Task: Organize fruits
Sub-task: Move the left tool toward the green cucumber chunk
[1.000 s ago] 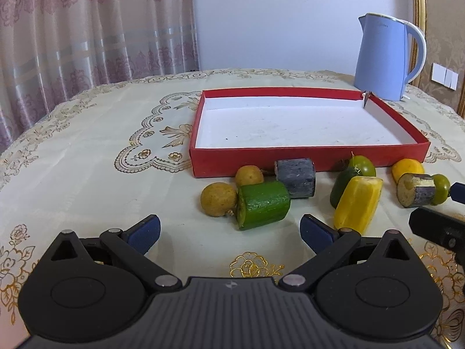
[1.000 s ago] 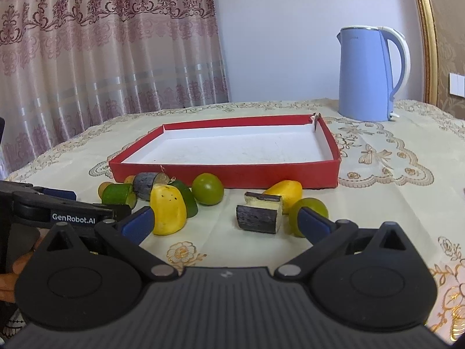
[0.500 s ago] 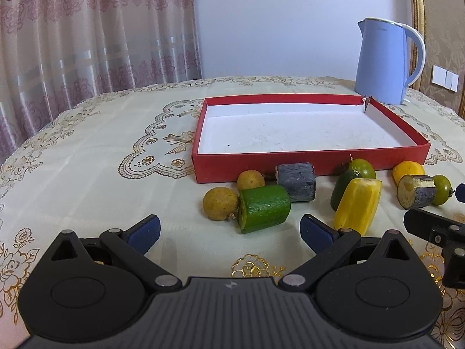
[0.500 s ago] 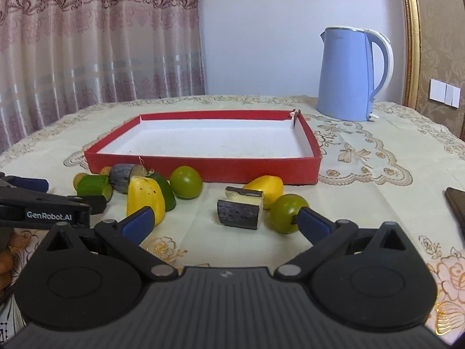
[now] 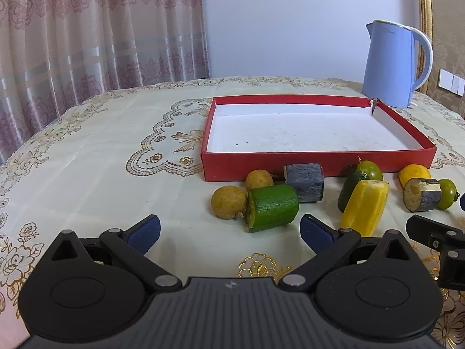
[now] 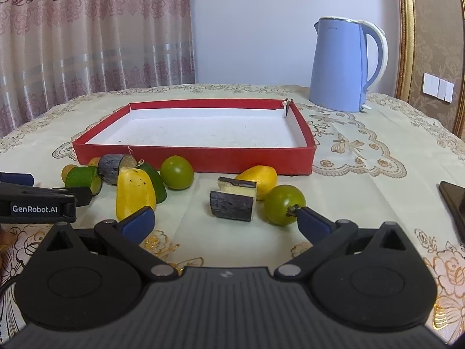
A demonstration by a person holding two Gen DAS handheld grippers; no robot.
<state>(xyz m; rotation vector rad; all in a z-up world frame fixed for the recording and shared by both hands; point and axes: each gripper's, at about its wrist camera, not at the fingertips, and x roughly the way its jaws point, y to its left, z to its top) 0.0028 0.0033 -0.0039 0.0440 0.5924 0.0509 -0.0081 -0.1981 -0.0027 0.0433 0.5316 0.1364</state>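
A shallow red box (image 5: pixel 316 165) with a bare white floor lies on the table, also in the right wrist view as the red box (image 6: pixel 232 160). Several fruit pieces lie along its near wall: two brown round fruits (image 5: pixel 228 201), a green chunk (image 5: pixel 272 207), a dark chunk (image 5: pixel 304 177), a yellow piece (image 5: pixel 365 206), green tomatoes (image 6: pixel 285 204) and an orange-yellow fruit (image 6: pixel 259 176). My left gripper (image 5: pixel 230 232) stands open just short of the green chunk. My right gripper (image 6: pixel 223 221) stands open just before a dark chunk (image 6: pixel 232 200).
A blue kettle (image 5: pixel 392 62) stands behind the box's far right corner. A dark flat object (image 6: pixel 453 200) lies at the right edge of the table. A curtain hangs behind at the left. The embroidered tablecloth (image 5: pixel 96 157) stretches bare to the left.
Both grippers have come lower and nearer to the fruit row; the right one now has the green tomato's stem at its right fingertip. Nothing has been taken hold of.
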